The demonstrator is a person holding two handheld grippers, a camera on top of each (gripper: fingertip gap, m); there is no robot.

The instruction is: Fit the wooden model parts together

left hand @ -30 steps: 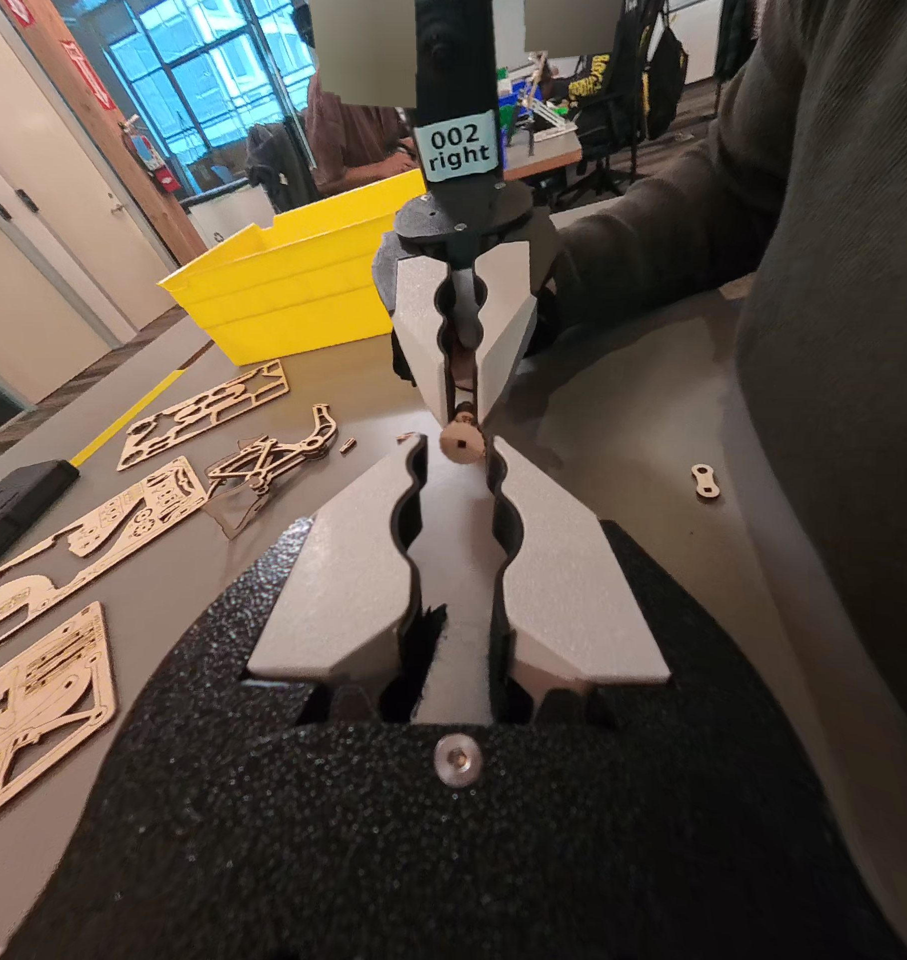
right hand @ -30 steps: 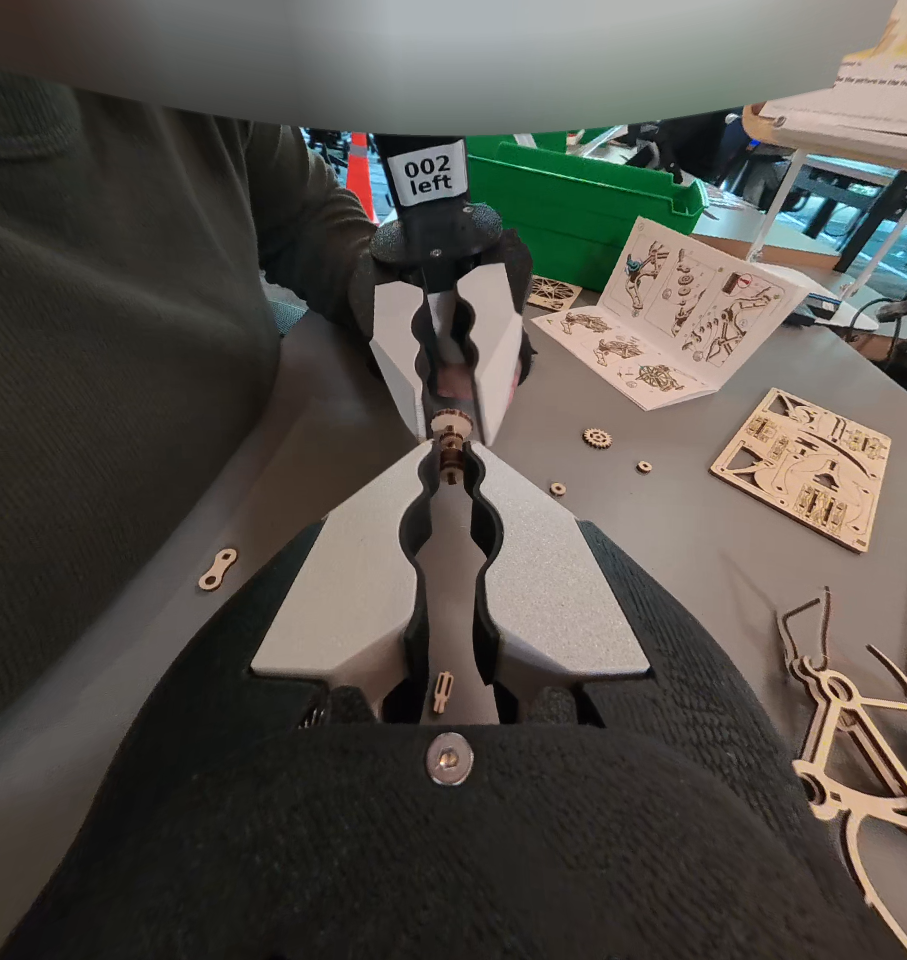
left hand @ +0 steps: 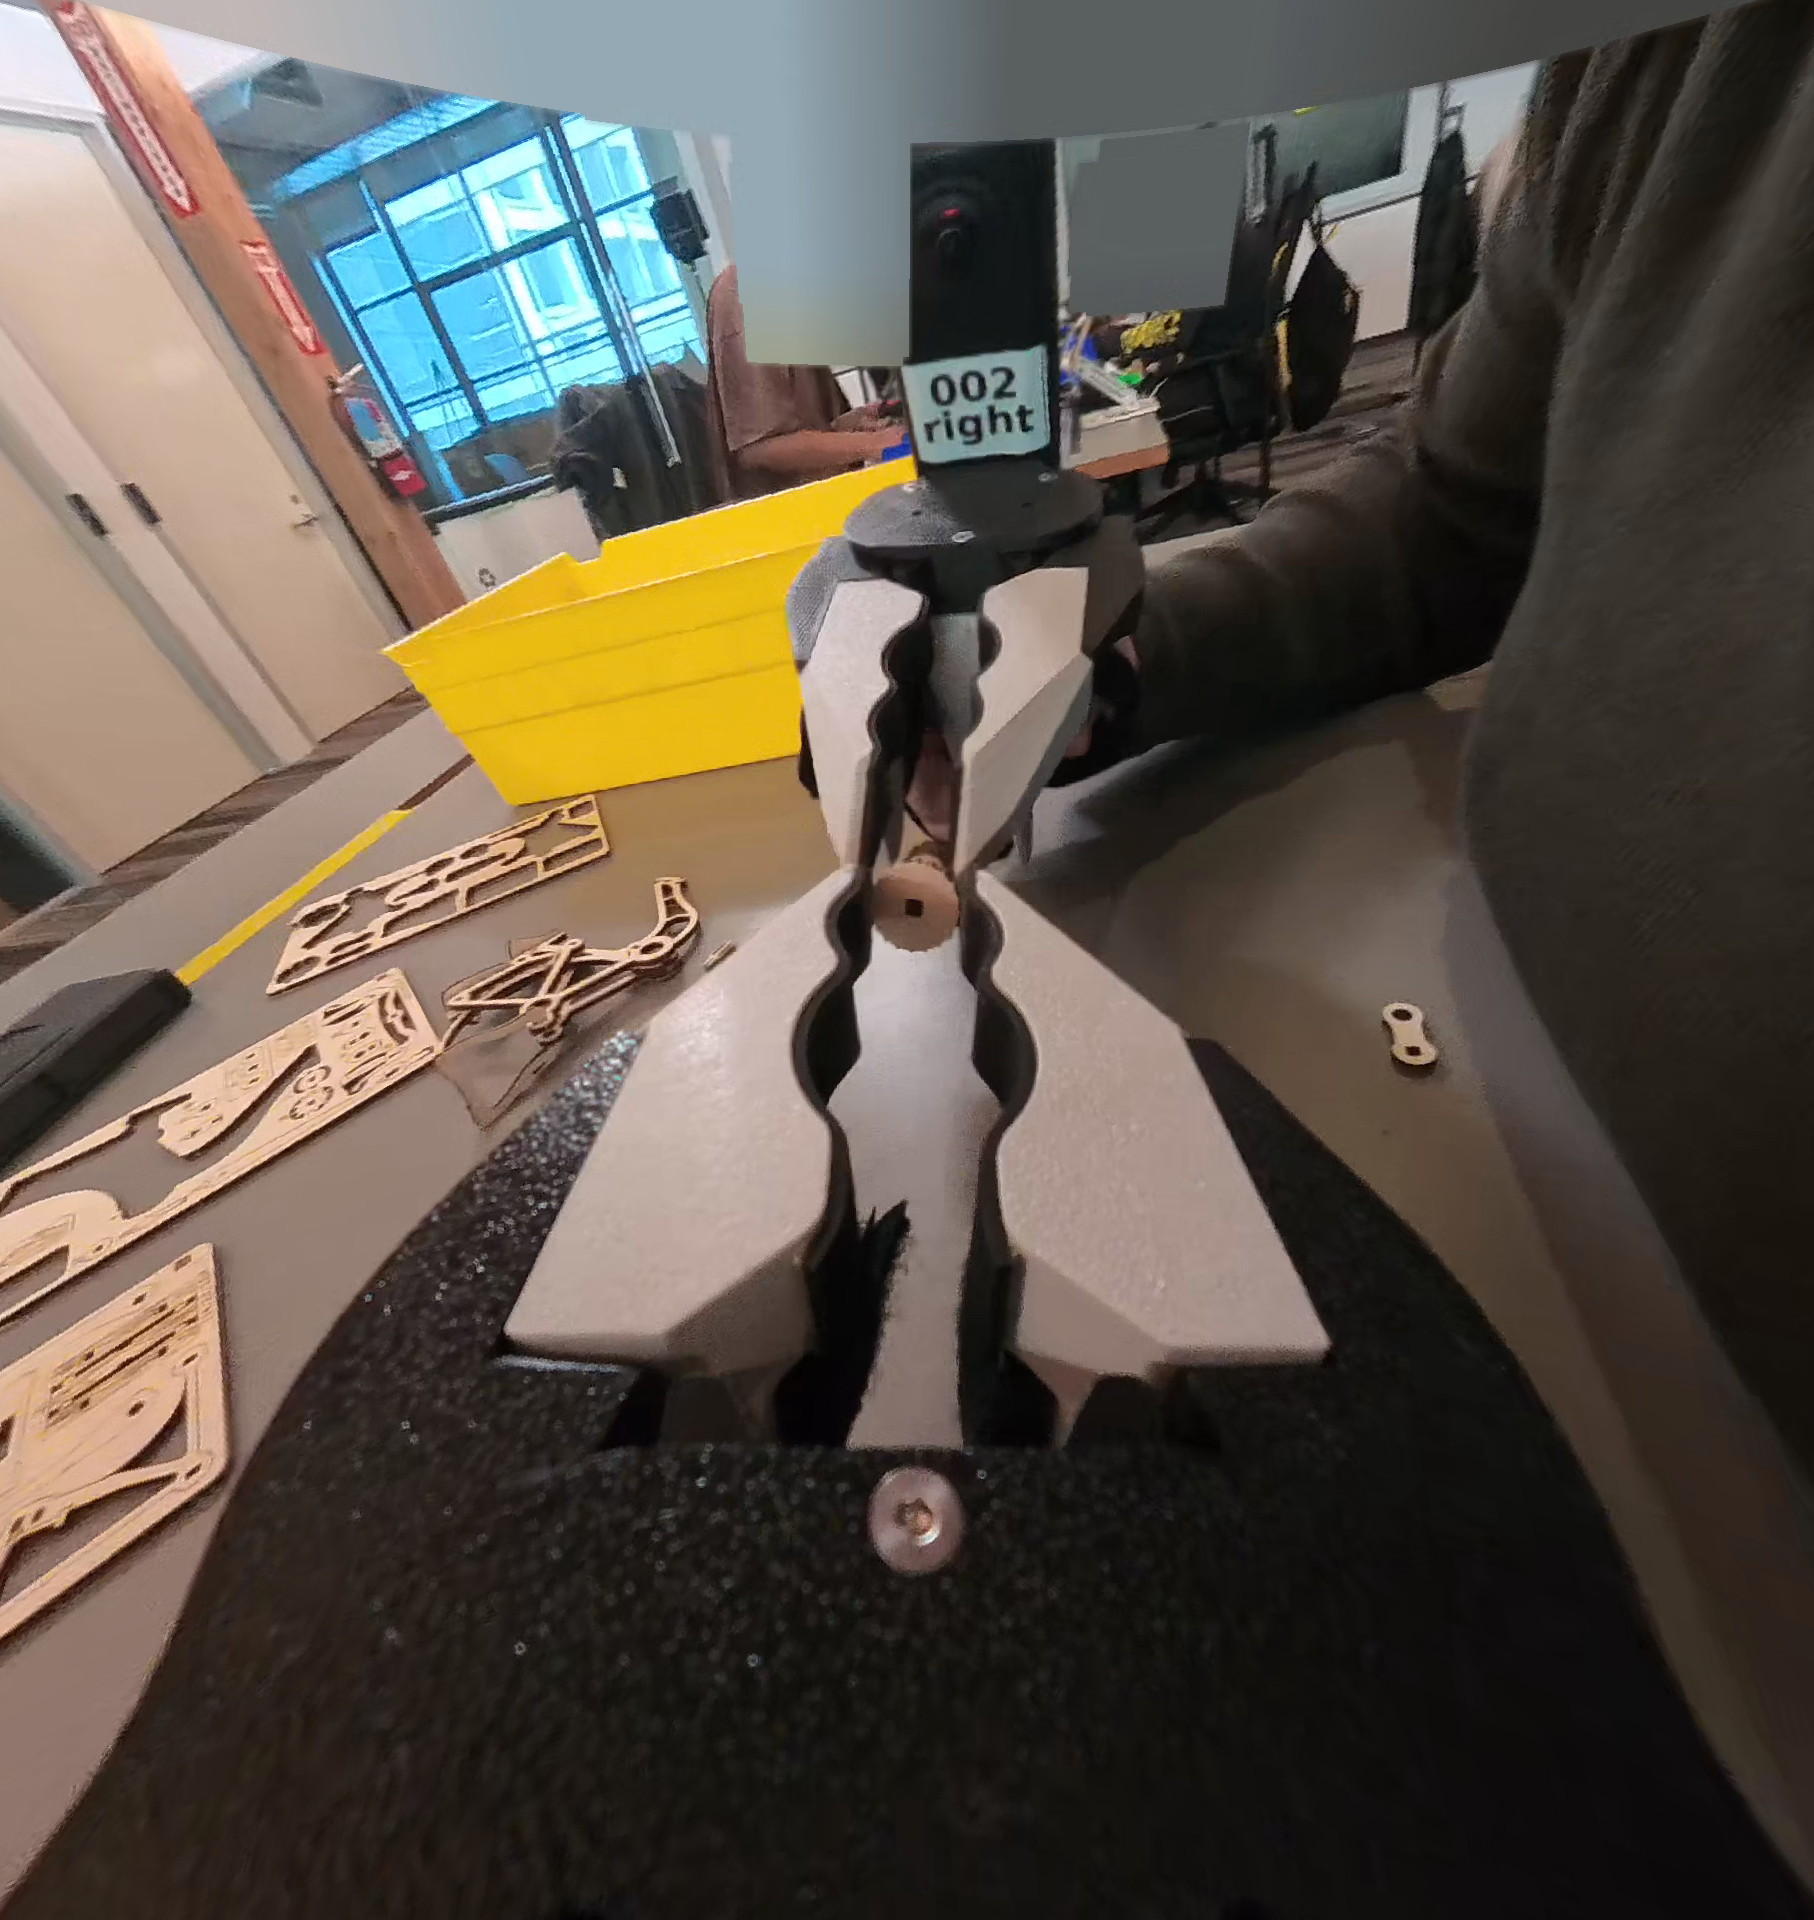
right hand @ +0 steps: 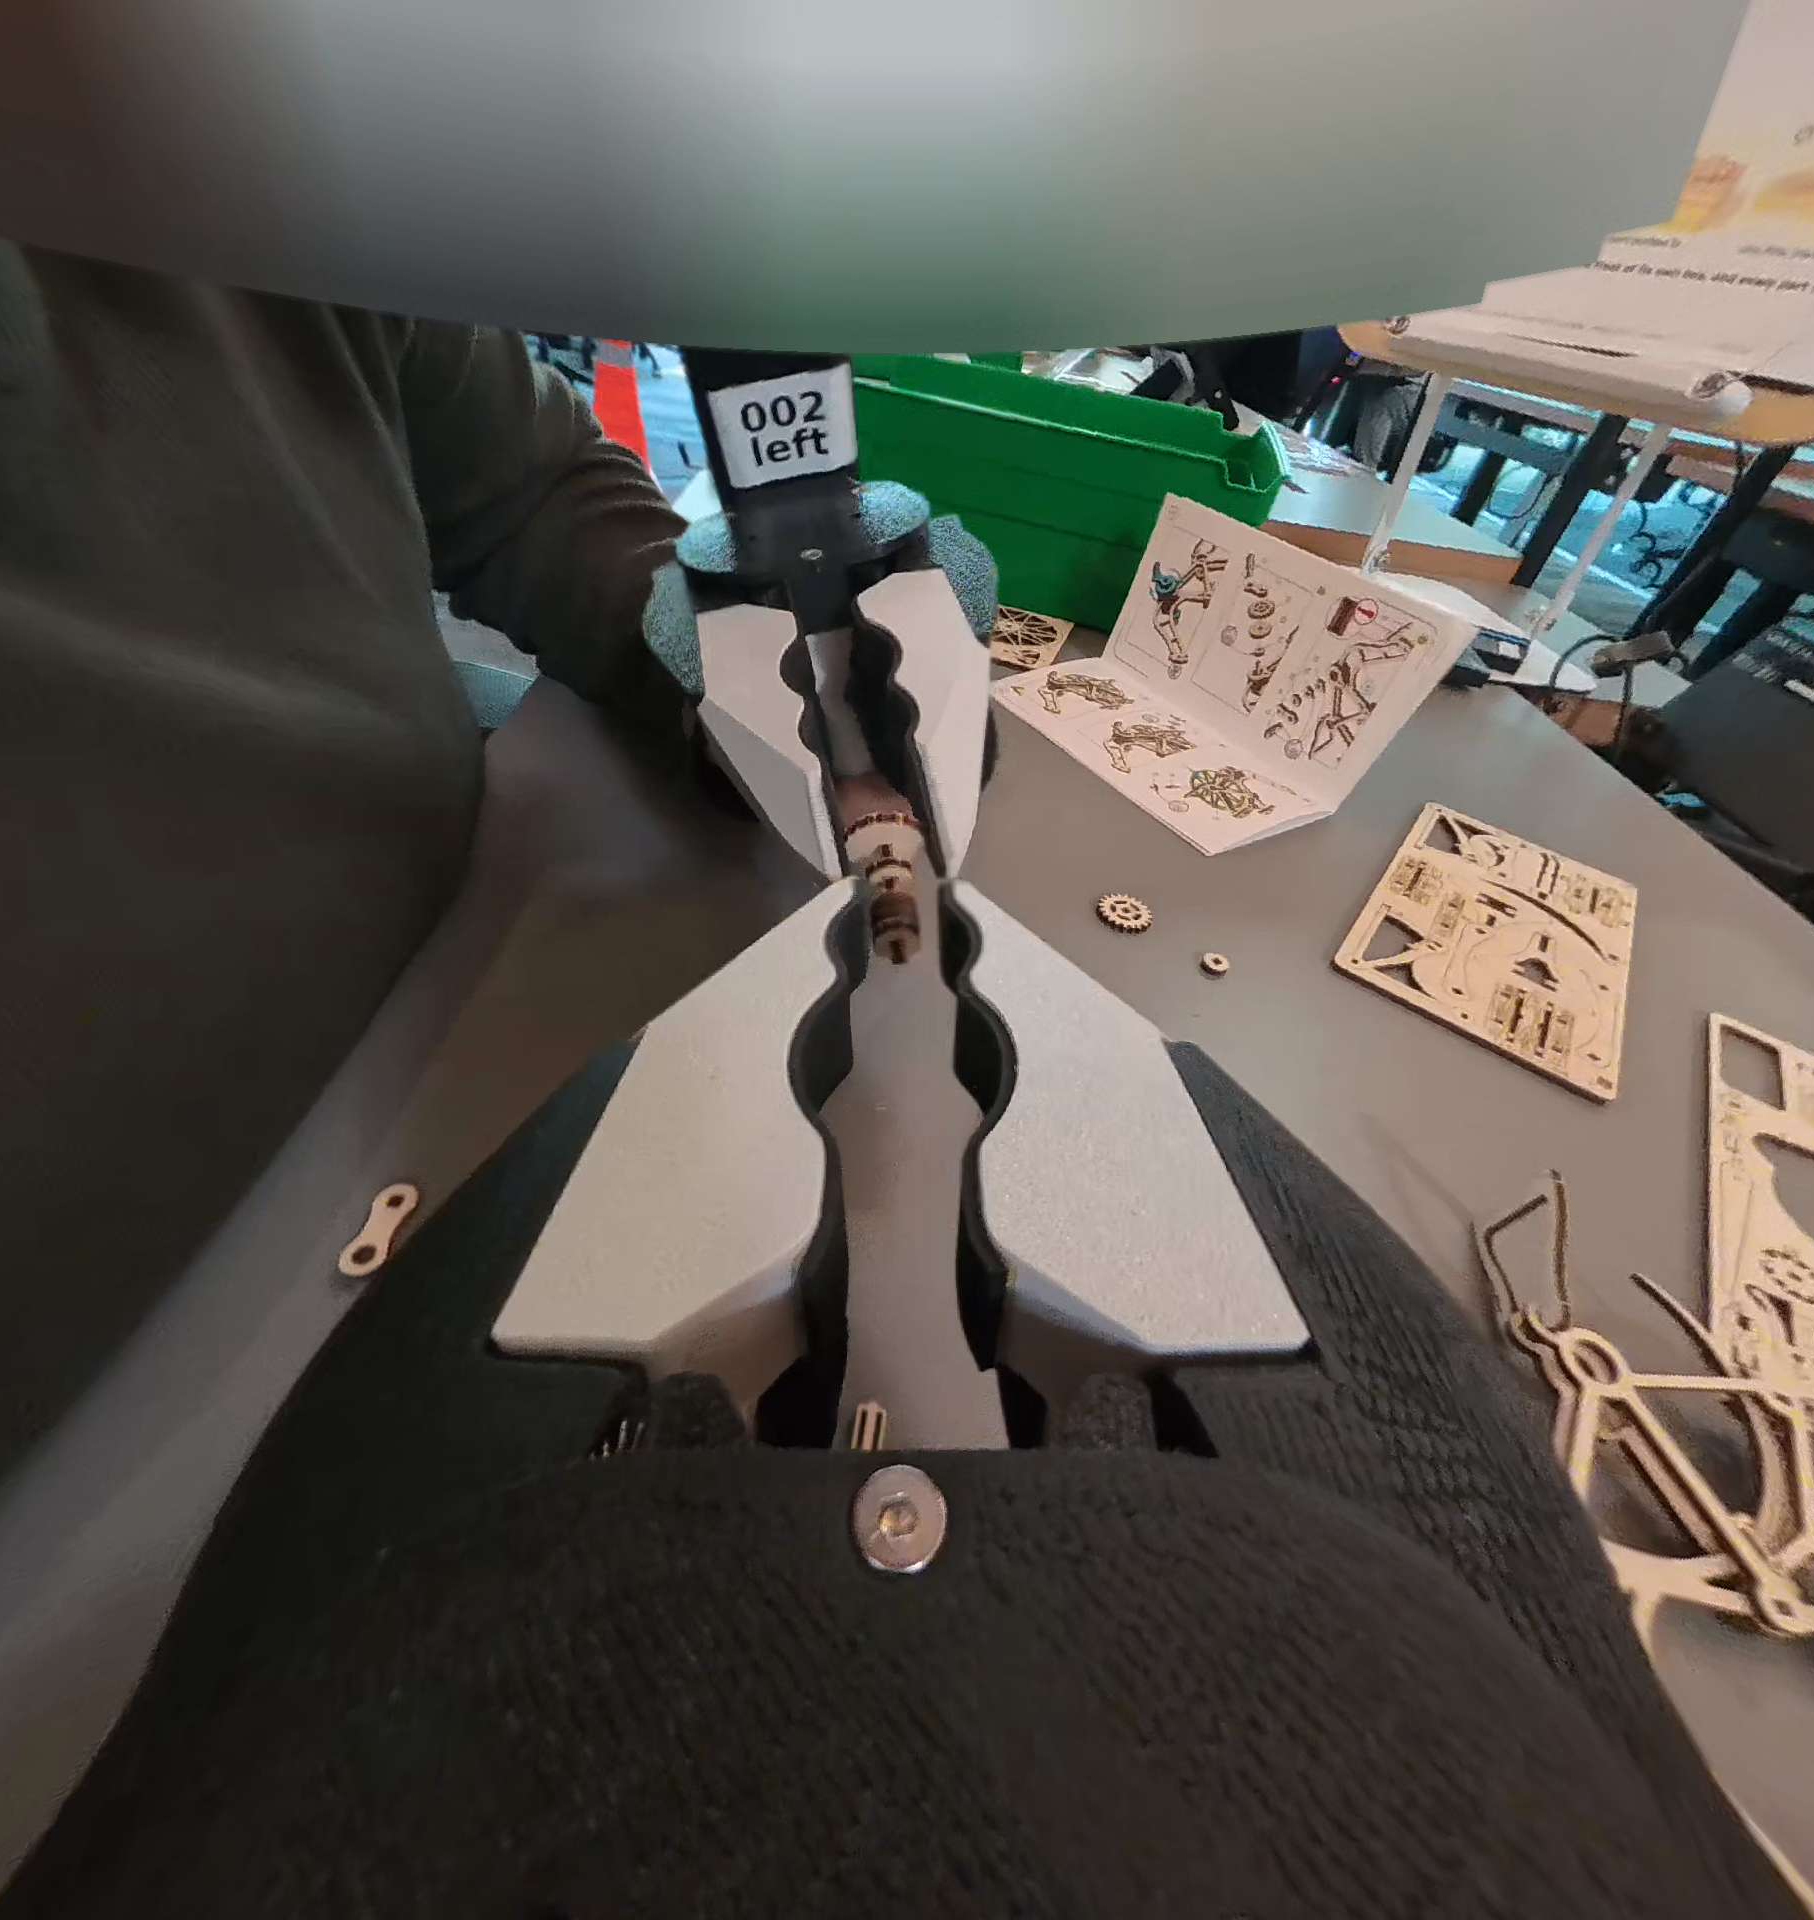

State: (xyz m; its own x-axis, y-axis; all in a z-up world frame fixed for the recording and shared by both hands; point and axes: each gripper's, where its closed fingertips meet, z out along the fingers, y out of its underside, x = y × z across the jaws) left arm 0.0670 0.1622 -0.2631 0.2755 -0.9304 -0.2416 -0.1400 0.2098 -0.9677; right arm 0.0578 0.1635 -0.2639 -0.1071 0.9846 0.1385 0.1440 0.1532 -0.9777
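The grey table (left hand: 1298,935) carries pale tan laser-cut wooden sheets (left hand: 446,883) with dark burnt edges, beside a bright yellow plastic bin (left hand: 612,675). A green plastic bin (right hand: 1069,468) sits behind a white illustrated instruction booklet (right hand: 1246,686).

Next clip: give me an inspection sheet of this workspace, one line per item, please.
Surface: grey table, bare patches between parts.
Job's things: small wooden axle assembly held in the air between both grippers; wooden part sheets; loose gear; link piece.
Clutter: open instruction booklet; yellow bin; green bin.
Grippers: left gripper shut on the assembly's disc end; right gripper meets it tip to tip, grip unclear.
Cables: nothing seen.
Surroundings: office, doors, windows, a seated person.
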